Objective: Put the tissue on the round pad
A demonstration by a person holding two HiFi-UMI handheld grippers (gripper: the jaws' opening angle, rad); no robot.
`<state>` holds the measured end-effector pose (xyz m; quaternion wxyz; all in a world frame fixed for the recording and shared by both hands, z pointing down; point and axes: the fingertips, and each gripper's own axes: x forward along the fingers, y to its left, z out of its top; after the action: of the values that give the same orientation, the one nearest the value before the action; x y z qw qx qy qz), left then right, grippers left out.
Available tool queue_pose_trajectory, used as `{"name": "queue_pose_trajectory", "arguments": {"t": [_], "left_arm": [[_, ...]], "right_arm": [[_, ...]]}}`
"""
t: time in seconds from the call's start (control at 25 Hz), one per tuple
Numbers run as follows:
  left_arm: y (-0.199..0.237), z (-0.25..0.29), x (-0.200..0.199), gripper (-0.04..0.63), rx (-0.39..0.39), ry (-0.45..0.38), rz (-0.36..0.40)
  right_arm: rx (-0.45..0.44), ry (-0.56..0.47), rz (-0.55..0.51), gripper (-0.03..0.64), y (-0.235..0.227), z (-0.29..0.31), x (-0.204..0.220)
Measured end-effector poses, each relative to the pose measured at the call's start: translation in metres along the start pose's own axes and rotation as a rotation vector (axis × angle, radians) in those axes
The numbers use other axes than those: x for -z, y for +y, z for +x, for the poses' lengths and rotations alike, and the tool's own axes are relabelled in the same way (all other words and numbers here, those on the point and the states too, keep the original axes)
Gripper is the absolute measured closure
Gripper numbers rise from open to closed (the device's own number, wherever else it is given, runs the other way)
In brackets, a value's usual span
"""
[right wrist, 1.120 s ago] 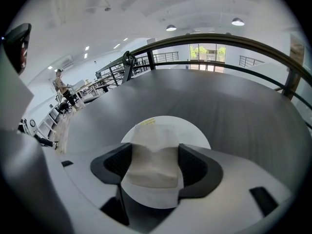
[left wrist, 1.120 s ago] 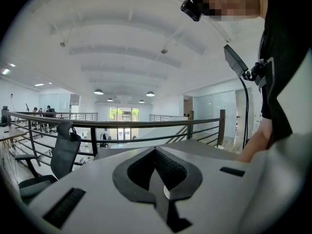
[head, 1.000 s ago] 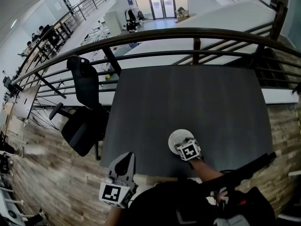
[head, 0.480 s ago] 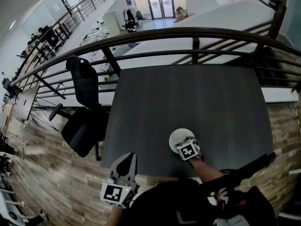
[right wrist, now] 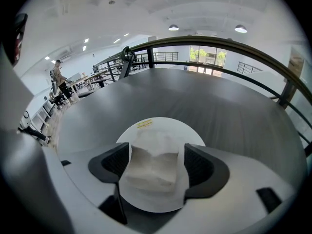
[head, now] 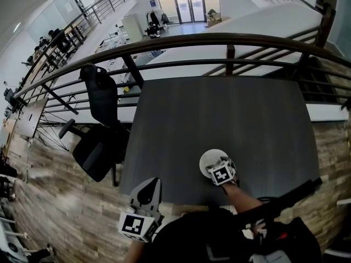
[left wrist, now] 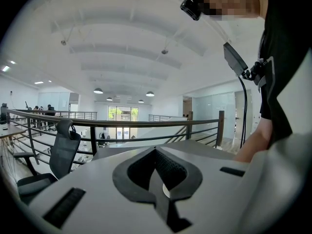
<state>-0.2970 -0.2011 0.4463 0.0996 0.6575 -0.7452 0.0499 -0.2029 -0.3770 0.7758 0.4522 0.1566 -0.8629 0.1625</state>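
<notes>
A: Jaws, tissue spot?
B: Opening wide on right gripper (right wrist: 157, 165), either side of folded white paper tissue (right wrist: 152, 152), lying on round white pad (right wrist: 168, 123) near front edge of dark grey table (head: 219, 114). Pressed together, empty, on left gripper (left wrist: 158, 177).
A: Risk?
B: Likely snagging on a jaw at withdrawal, then dragged off pad, being so light.
A: Counts?
B: One tissue, one pad, two grippers, one table.

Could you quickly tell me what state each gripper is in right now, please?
Left gripper: shut, empty.
Right gripper: jaws opening, with the tissue between them, lying on the round pad.
</notes>
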Motion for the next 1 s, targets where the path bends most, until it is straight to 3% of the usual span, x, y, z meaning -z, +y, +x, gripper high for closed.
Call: {"name": "queue_pose_trajectory", "arguments": {"t": [0.16,0.56,0.76,0.88,1.0], "left_arm": [[0.001,-0.001,0.002,0.601,0.006,-0.005,-0.004],[0.001,0.003,0.003,0.601,0.067,-0.038,-0.006],[-0.002,-0.007,0.004,0.601,0.128,-0.051,-0.001],[-0.005,-0.015,0.005,0.601,0.168,-0.074,-0.008],[-0.013,-0.029,0.006,0.601,0.219,-0.081,-0.009]], "right_arm": [[0.000,-0.084,0.010,0.279,0.003,-0.008,-0.015],[0.057,-0.424,0.070,0.281,0.004,-0.082,-0.074],[0.091,-0.587,0.084,0.398,0.019,-0.147,-0.091],[0.124,-0.652,0.081,0.521,0.030,-0.186,-0.090],[0.181,-0.703,0.064,0.548,0.043,-0.228,-0.080]]}}
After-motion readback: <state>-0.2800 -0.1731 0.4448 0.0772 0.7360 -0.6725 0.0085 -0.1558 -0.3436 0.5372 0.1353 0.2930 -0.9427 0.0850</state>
